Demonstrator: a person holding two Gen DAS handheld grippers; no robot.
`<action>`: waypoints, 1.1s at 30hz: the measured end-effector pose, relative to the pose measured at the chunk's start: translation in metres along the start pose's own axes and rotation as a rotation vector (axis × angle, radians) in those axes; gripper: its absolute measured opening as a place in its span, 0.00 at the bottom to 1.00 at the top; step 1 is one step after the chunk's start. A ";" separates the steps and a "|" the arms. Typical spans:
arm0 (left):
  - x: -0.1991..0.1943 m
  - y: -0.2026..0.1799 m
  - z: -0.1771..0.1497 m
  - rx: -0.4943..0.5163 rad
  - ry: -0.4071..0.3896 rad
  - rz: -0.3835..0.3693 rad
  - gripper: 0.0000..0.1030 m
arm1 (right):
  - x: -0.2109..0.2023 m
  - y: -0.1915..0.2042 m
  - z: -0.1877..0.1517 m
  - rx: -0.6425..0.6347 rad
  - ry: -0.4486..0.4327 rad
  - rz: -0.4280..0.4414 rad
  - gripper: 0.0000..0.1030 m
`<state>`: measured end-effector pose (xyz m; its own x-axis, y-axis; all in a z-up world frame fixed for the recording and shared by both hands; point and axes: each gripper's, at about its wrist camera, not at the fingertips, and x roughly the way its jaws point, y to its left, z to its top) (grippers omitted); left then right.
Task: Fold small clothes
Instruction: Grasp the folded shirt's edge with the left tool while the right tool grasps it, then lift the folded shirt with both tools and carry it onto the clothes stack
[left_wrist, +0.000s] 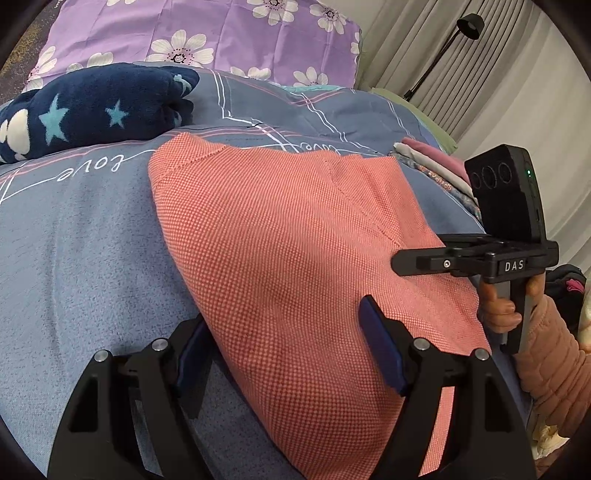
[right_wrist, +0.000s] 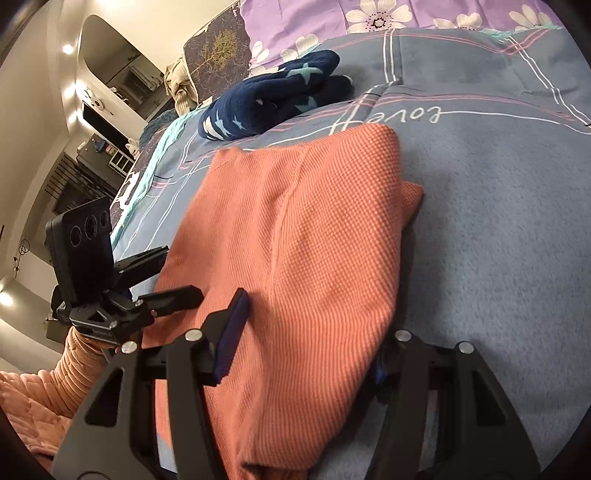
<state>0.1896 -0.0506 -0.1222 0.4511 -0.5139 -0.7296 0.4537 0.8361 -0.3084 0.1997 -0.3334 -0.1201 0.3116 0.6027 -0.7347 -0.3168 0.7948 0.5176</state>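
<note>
**Coral garment between both sets of jaws on the bed**

Coral knit garment (left_wrist: 295, 258), already folded into a thick, roughly rectangular packet, lies on the grey-blue bedspread (left_wrist: 74, 240) printed with pale lines and the word "love". It is the largest thing in both wrist views and fills the middle of each.

The left gripper (left_wrist: 288, 350) straddles the garment's near left corner. Its jaws stand wide: the right blue pad rests over the coral cloth, while the left pad sits at the cloth's left edge, by the bedspread. The pads do not pinch the fabric, so this tool holds nothing.

The right gripper (right_wrist: 306, 347) straddles the opposite near corner. Its left blue pad (right_wrist: 232, 328) lies on top of the fabric; the other finger is mostly hidden beside and below the folded edge. The jaws stand partly apart with cloth between them, and whether they actually press on it cannot be told.

Each wrist view shows the other tool at the garment's far side, gripped by a hand (left_wrist: 502, 310) in a peach quilted sleeve (right_wrist: 48, 384).

Beyond the garment, a navy star-patterned fleece (left_wrist: 92, 107) lies bunched, well apart, with a purple flowered pillow (left_wrist: 207, 33) behind it. A small stack of folded clothes (left_wrist: 432, 162) sits near the bed's right edge.
</note>
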 end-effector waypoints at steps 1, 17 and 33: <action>0.001 0.000 0.001 0.000 -0.001 -0.002 0.74 | 0.001 0.000 0.001 -0.002 -0.003 0.002 0.56; -0.025 -0.036 0.007 0.085 -0.140 0.151 0.26 | -0.007 0.073 -0.007 -0.191 -0.150 -0.298 0.22; -0.104 -0.165 0.022 0.300 -0.322 0.146 0.25 | -0.153 0.155 -0.071 -0.278 -0.493 -0.510 0.21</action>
<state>0.0847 -0.1391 0.0180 0.7212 -0.4681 -0.5106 0.5486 0.8360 0.0085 0.0393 -0.3071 0.0417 0.8231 0.1799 -0.5387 -0.2200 0.9755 -0.0104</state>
